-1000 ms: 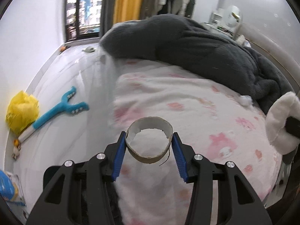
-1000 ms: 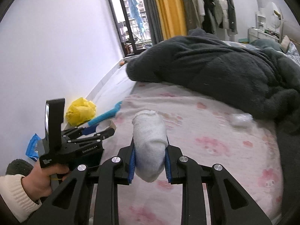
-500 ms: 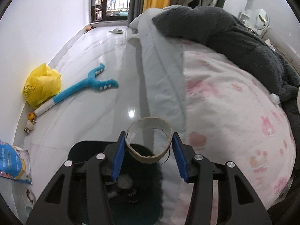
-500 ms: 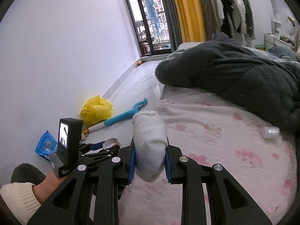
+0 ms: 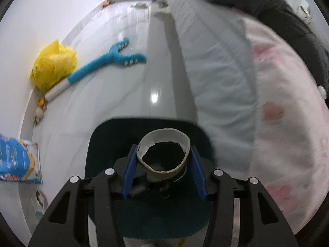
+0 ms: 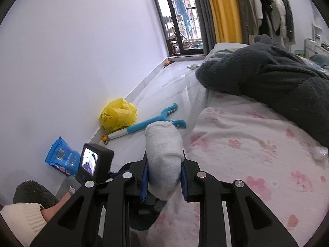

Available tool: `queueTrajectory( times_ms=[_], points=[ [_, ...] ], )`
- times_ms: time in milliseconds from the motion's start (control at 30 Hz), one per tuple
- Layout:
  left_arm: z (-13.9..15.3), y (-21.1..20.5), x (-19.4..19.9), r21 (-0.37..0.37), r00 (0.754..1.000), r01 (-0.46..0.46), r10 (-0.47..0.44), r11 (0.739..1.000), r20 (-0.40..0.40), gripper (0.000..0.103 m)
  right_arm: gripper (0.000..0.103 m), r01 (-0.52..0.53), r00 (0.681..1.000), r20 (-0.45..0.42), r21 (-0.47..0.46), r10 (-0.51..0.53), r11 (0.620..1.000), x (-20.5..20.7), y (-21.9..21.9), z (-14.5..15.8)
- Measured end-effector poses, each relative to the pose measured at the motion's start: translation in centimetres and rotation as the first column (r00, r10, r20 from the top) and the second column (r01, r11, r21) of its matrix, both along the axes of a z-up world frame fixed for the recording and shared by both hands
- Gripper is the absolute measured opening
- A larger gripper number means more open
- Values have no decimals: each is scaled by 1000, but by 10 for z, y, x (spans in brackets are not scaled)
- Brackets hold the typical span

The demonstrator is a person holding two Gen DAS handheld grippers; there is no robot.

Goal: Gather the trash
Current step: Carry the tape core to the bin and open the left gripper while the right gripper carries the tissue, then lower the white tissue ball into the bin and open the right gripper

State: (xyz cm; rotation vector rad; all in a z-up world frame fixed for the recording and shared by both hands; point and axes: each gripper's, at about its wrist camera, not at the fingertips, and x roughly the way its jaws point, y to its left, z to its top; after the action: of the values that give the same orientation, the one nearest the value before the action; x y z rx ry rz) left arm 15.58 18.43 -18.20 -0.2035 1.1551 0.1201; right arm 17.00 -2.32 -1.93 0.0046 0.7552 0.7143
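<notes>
Two pieces of trash are gripped: a torn cardboard ring (image 5: 163, 154) (flimsy, squashed oval) between the left tool's (image 5: 163, 171) blue ribbed pads, above a dark bin (image 5: 98, 144); a white knitted sock (image 6: 163, 156) clamped in the right tool (image 6: 163, 178), over the pink-printed bed (image 6: 257, 164).

Left tongs (image 5: 163, 170) pitched steeply downward, blue pads closed on a ring. Right tongs (image 6: 163, 180) angled lower-forward, pads clamped tight on a roll. Left hand (image 6: 59, 205) visible, cream cuff.
</notes>
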Motion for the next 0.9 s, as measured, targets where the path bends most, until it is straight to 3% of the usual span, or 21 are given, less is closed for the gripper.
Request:
queueTrajectory(
  times_ms=[200,367,500,633,900],
  points=[
    [-15,21,-13,-43,997,-35,32,998,-67,55,26,-40,999,-25,-15,40,999,1,31,-13],
    [-14,30,-22,-76,998,-21,16,997,-63,69,26,-70,996,-64,-49,66,996,6,53,-31],
    [-9,39,-29,-78,999,-27,23,997,-49,71,26,-83,992,-107,-85,73,993,9,69,-51],
    [3,46,-35,-55,999,-36,35,998,-6,71,26,-97,987,-143,-116,80,989,12,84,-70],
    [49,55,-50,-28,986,-18,23,999,166,71,26,-124,970,-229,-169,83,978,15,112,-113]
  ],
)
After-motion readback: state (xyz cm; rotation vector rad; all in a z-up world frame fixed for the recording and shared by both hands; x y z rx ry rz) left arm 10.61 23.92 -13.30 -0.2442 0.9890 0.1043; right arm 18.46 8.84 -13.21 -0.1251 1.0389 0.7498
